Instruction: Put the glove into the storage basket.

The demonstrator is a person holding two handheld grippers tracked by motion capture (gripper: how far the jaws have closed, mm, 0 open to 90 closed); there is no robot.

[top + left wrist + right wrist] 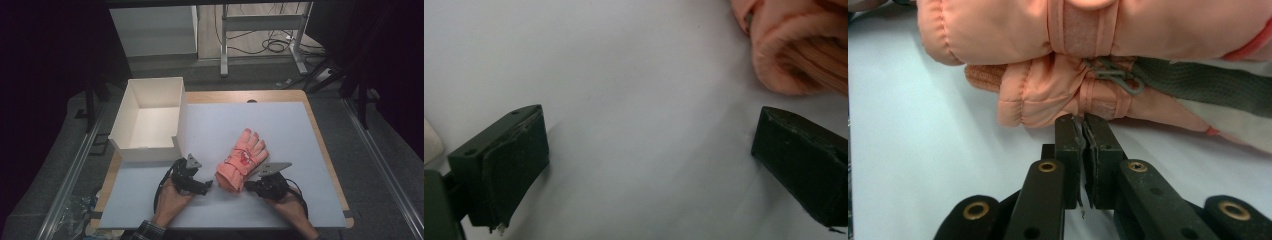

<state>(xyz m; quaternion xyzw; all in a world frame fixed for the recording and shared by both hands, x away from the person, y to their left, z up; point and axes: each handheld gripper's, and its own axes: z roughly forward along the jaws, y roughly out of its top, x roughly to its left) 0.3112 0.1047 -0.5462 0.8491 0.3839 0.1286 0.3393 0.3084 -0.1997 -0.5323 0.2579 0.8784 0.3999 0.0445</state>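
**Black hand-held grippers, grey plates, a plaid cuff**

The left hand-held gripper [208, 186], at lower centre of the high view, is black with a grey three-cornered plate on top and a black cable looping at its left. The right hand-held gripper [246, 185], lower right of centre, carries the same grey plate and a black cable. Its gripper view shows black linkage arms with brass-coloured rivets. A dark plaid sleeve [148, 231] covers the left wrist at the bottom edge.
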